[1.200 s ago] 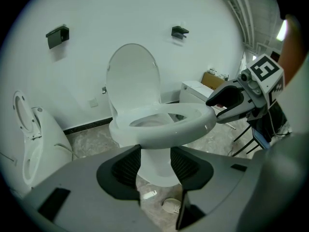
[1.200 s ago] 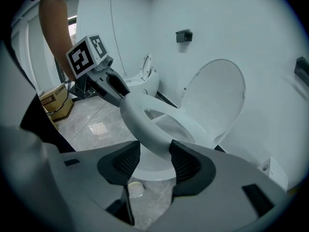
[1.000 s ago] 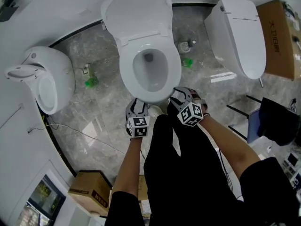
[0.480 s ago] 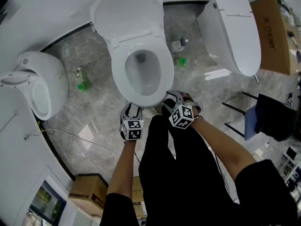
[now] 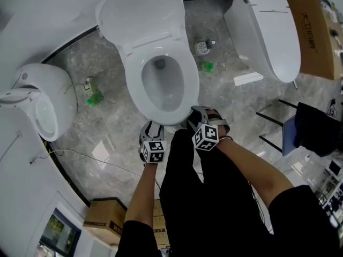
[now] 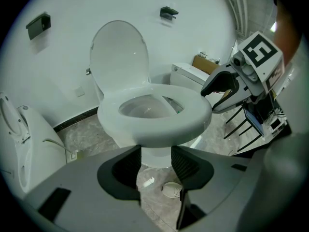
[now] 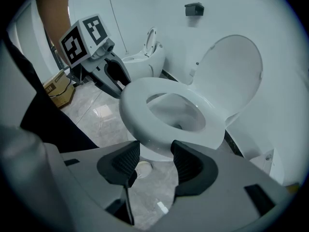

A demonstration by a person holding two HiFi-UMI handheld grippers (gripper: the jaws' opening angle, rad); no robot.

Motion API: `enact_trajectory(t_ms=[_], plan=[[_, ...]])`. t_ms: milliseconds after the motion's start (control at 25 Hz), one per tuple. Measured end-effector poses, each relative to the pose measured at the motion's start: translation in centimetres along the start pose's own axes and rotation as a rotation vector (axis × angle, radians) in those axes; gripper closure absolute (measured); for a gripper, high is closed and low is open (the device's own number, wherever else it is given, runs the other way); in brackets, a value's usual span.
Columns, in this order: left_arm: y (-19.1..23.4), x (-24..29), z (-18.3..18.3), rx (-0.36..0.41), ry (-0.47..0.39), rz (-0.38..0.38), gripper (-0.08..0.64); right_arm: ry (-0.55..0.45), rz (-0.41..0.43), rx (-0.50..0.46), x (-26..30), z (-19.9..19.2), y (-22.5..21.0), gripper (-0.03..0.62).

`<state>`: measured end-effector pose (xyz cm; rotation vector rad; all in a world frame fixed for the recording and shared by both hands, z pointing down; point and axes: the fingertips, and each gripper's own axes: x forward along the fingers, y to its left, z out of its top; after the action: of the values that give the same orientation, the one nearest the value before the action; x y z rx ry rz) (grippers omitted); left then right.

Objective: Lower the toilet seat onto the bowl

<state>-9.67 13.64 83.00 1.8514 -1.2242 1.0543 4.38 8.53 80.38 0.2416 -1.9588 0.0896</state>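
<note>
Hovering left gripper (image 5: pixel 151 128) and right gripper (image 5: pixel 199 114) at 6 o'clock of white ceramic toilet bowl (image 5: pixel 161 90), jaws spread, gripping nothing. Reading white oval plastic seat ring (image 5: pixel 190 82) as likely already flat on bowl, just ahead of fingertips, no contact evident. If white rounded lid (image 5: pixel 140 12), upright at 12 o'clock, needs lowering: reach over, hook top edge, ease down slowly.

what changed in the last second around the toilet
The left claw and the right claw both sank a little in front of the bowl. Nothing was gripped or let go. Both claws stay open and empty, the seat stays flat on the bowl, and the lid stays up.
</note>
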Motion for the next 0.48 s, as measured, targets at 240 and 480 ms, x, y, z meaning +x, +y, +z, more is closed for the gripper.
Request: enact_trajectory(t_ms=[240,480], plan=[[-0.2,1.3,-1.1,0.013,0.001,0.018,0.360,0.024,-0.014,0.004,1.2,-0.9,0.5,0.377],[-0.6,2.6,-2.2,0.027,0.029,0.006,0.360,0.031,-0.010,0.000,2.4,-1.9,0.7,0.368]])
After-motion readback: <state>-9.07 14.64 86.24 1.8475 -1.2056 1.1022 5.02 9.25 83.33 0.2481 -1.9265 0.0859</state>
